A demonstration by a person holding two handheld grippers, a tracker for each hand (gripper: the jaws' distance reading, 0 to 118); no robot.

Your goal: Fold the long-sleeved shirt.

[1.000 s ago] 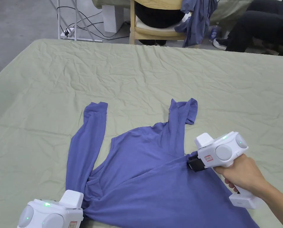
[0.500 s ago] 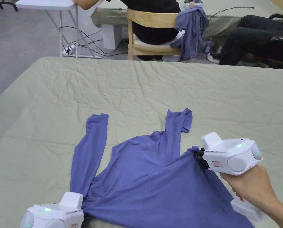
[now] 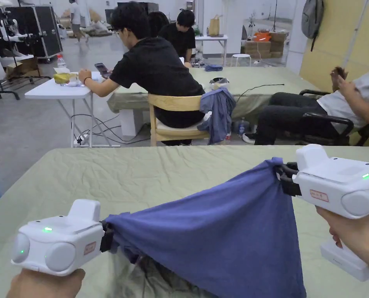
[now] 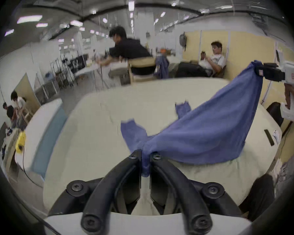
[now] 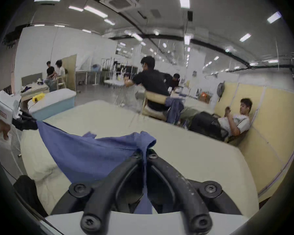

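The blue long-sleeved shirt (image 3: 226,233) hangs stretched in the air between my two grippers, above the green-covered table (image 3: 141,174). My left gripper (image 3: 107,234) is shut on one corner of its hem at lower left; in the left gripper view both jaws pinch the cloth (image 4: 145,159). Higher at the right, my right gripper (image 3: 282,174) is shut on the other corner, and the right gripper view shows the fabric (image 5: 143,152) clamped between its jaws. The sleeve ends (image 4: 182,109) still trail on the table behind the hanging cloth.
Beyond the table's far edge a person in black sits on a wooden chair (image 3: 176,120) with a blue garment (image 3: 218,112) draped over it. Another person reclines in a chair (image 3: 335,120) at right. A white folding table (image 3: 59,91) stands at left.
Both grippers have lifted the shirt's hem off the table, the right higher than the left. The head camera has tilted up, so the room behind now shows.
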